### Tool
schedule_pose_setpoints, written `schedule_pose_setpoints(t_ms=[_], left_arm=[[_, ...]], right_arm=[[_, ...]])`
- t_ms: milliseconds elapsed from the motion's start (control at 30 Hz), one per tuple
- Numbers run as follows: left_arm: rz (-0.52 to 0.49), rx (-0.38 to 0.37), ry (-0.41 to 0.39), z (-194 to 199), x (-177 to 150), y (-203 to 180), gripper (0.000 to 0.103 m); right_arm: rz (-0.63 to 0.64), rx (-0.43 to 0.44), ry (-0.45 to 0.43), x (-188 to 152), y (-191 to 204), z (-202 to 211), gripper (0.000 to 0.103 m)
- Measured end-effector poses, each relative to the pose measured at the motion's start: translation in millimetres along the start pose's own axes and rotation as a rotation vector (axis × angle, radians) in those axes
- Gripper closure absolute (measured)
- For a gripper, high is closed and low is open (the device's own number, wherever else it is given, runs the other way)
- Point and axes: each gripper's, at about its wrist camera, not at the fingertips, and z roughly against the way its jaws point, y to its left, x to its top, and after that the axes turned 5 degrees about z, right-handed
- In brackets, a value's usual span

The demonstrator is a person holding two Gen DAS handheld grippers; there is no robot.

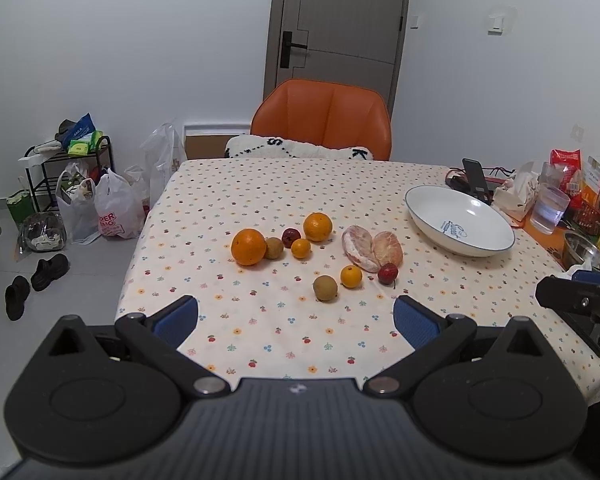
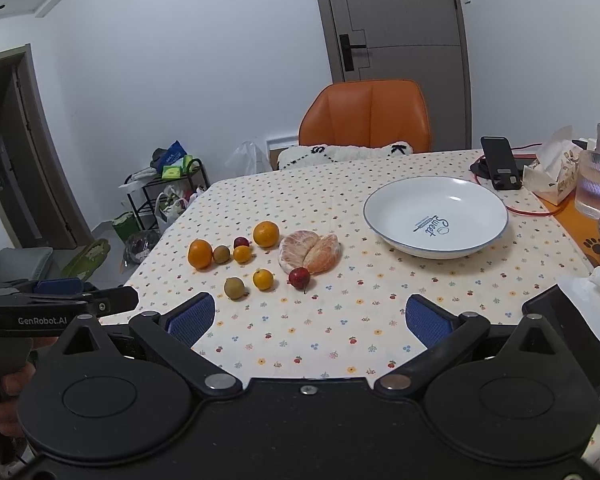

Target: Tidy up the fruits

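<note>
hovering released over loose fruit on the table [image 2: 300, 344]

fingers of the left gripper [image 1: 296, 320] and right gripper [image 2: 310, 318] are held spread, empty. nearest, the kiwi [image 2: 235, 288] and red fruit [image 2: 299, 277] are judged light, firm, prone to rolling; the peeled pomelo [image 2: 310, 255] soft, best taken across its width. beyond, the plate [image 2: 436, 248] stands unobstructed; the glass [image 2: 594, 184] and phone [image 2: 500, 168] crowd its far side.

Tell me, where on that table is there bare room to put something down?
Free: cloth between the fruit cluster and both open grippers, and behind the fruit toward the orange chair. Crowded: the right edge beyond the empty white bowl.
</note>
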Motion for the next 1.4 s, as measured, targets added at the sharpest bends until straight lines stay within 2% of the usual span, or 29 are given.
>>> schedule_pose_setpoints(t_ms=[1400], left_arm=[[0.0, -0.007, 0.0, 0.0, 1.7, 0.1, 0.0]], right_arm=[[-0.003, -0.016, -0.011, 2.4, -4.4, 3.0, 0.0]])
